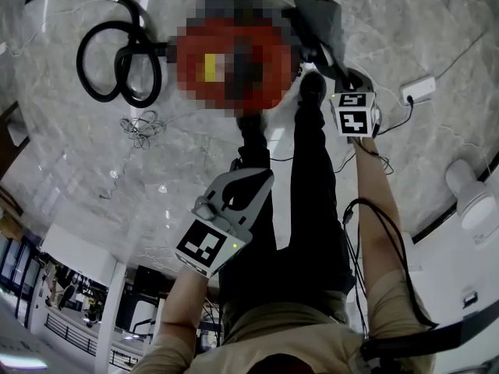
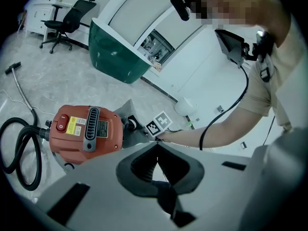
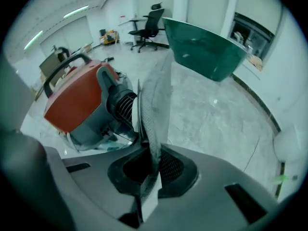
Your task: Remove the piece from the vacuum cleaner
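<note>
The red vacuum cleaner (image 2: pixel 86 129) stands on the marble floor, its black hose (image 2: pixel 19 153) coiled to its left. In the right gripper view its red body (image 3: pixel 77 100) shows a black ribbed opening at the rear. My right gripper (image 3: pixel 151 150) is shut on a grey fabric dust bag (image 3: pixel 154 109), which stands upright just beside that opening. In the head view the bag (image 1: pixel 320 22) sits right of the vacuum, with the right gripper (image 1: pixel 331 61) below it. My left gripper (image 2: pixel 156 150) is shut on nothing and hovers back from the vacuum; in the head view it (image 1: pixel 249 179) is low in the middle.
A green curved counter (image 3: pixel 207 47) and an office chair (image 3: pixel 151 20) stand beyond the vacuum. A white power strip (image 1: pixel 419 89) with its cable lies at the right, and a tangle of thin wire (image 1: pixel 140 127) lies under the hose (image 1: pixel 117 61). The person's dark trousers (image 1: pixel 312 209) fill the middle.
</note>
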Available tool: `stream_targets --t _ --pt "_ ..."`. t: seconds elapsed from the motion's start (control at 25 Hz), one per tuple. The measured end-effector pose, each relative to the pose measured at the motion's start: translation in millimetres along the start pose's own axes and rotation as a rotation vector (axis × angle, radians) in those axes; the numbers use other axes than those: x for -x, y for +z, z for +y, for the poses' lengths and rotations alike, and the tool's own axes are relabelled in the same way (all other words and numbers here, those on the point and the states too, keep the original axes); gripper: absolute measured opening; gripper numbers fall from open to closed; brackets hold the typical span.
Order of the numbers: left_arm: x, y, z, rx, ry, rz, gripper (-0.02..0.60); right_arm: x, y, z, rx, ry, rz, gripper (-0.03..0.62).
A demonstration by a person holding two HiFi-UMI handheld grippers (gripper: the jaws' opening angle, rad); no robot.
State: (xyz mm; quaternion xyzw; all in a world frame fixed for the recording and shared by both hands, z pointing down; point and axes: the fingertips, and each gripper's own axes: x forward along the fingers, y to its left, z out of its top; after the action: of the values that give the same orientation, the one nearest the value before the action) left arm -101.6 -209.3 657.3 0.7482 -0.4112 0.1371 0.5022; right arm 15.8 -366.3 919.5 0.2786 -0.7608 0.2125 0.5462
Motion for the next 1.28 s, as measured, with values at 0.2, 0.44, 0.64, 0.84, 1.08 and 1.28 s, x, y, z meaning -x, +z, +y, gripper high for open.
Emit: stream_targets --t 0.2,0.44,0.64,0.84,1.08,1.28 --pt "1.7 -4.2 -2.4 0.012 0.003 -0.005 0.005 -3.1 -0.5 -22.6 -0.364 -0.009 -0.021 0.012" --pt "-11.6 -15.2 -5.7 0.005 -0.007 0.012 0.003 10.4 -10.2 -25.1 -0.117 0.007 0.008 0.012" --pt "-19.3 -2.4 -15.5 0.014 -0.031 -0.004 0.004 12.6 -34.6 -23.1 -0.188 0.013 0.036 0.012" --pt "-16.9 4.4 -7.4 -0.016 0.009 -0.005 0.005 26.2 -38.1 -32.0 -0.319 0.042 0.031 0.012" --pt "-7.8 25.8 -25.8 -0.072 0.008 -0.033 0.005 63.7 -25.3 -48.0 -0.400 0.057 0.001 0.012" --pt "28.1 51.3 -48.9 -0.136 0.013 -0.080 0.005 119.5 -4.0 -43.5 -0.473 0.085 -0.045 0.012"
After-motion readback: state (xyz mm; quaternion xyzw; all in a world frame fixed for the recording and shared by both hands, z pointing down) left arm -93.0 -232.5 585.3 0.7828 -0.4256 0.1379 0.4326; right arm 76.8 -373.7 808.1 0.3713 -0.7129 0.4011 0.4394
